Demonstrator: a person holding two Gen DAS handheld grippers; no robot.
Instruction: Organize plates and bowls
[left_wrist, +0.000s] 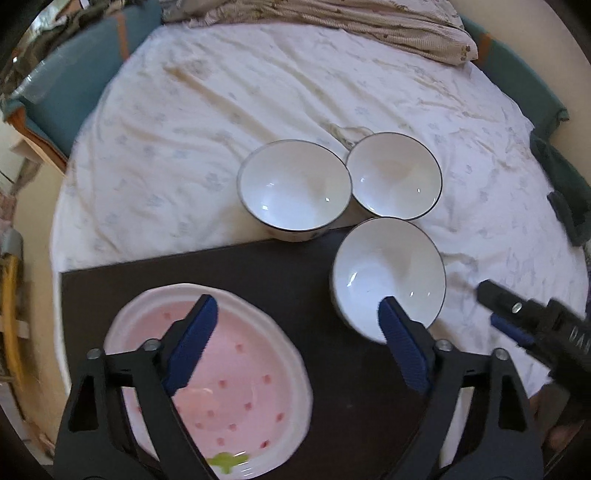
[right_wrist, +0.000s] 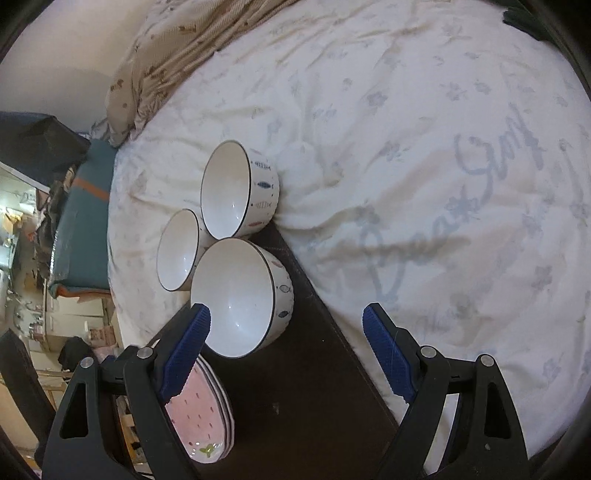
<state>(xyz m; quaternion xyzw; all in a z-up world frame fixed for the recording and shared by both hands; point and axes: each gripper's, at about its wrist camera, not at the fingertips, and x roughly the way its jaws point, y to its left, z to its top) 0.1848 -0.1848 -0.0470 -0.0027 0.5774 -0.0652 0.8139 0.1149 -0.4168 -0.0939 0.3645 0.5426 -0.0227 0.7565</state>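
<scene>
From the left wrist I see my left gripper (left_wrist: 297, 319) spread wide, holding nothing; pink plates (left_wrist: 221, 376) lie under its left finger, three bowls (left_wrist: 389, 275) ahead to the right. From the right wrist, my right gripper (right_wrist: 286, 319) gapes empty, nearest bowl (right_wrist: 240, 295) just beside its left finger.

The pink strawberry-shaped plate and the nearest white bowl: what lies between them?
Only bare dark board lies between the pink strawberry-shaped plate and the nearest white bowl; the left wrist view shows this most clearly.
</scene>
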